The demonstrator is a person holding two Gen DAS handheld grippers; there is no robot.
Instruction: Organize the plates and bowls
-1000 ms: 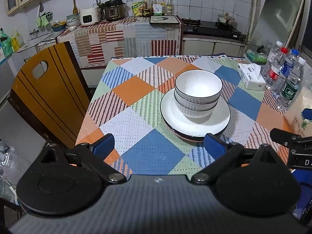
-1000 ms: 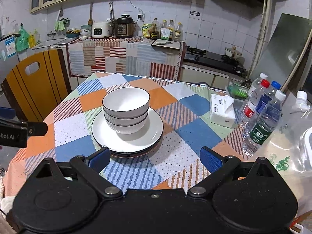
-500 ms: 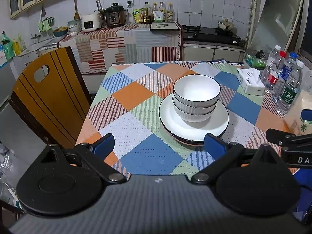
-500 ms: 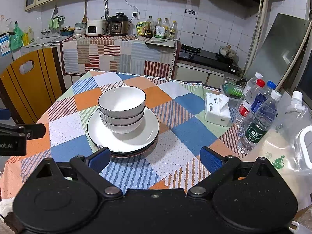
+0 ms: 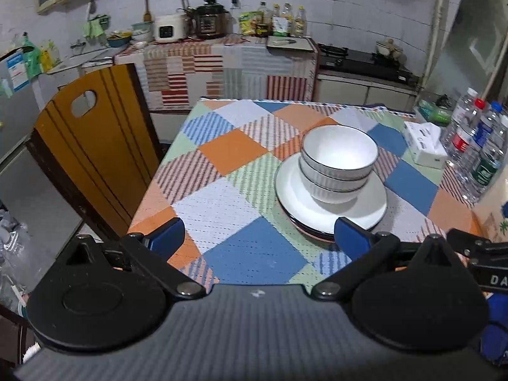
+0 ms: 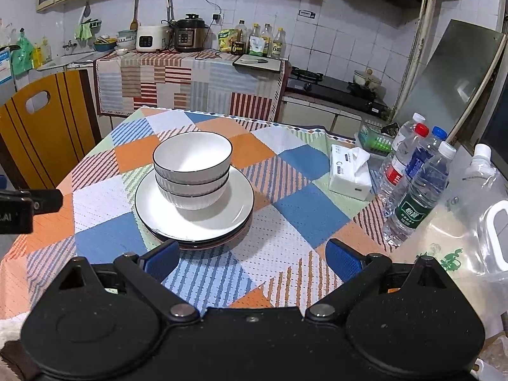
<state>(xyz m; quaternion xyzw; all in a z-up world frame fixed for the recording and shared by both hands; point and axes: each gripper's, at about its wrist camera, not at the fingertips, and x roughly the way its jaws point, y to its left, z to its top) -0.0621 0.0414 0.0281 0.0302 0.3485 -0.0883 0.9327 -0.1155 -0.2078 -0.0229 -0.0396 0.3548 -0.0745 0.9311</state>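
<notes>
Both grippers wide apart, empty: left gripper [image 5: 257, 238], right gripper [image 6: 252, 258].

The bowls [image 6: 192, 166] and plates [image 6: 222, 219] look smooth, shiny and white. The tablecloth [image 6: 304, 209] is bumpy cloth. The chair [image 5: 92, 146] is shiny wood. The bottles [image 6: 422, 187] are clear plastic.

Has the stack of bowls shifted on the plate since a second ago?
No. The bowls sit at the same spot on the plate; only the cameras moved.
</notes>
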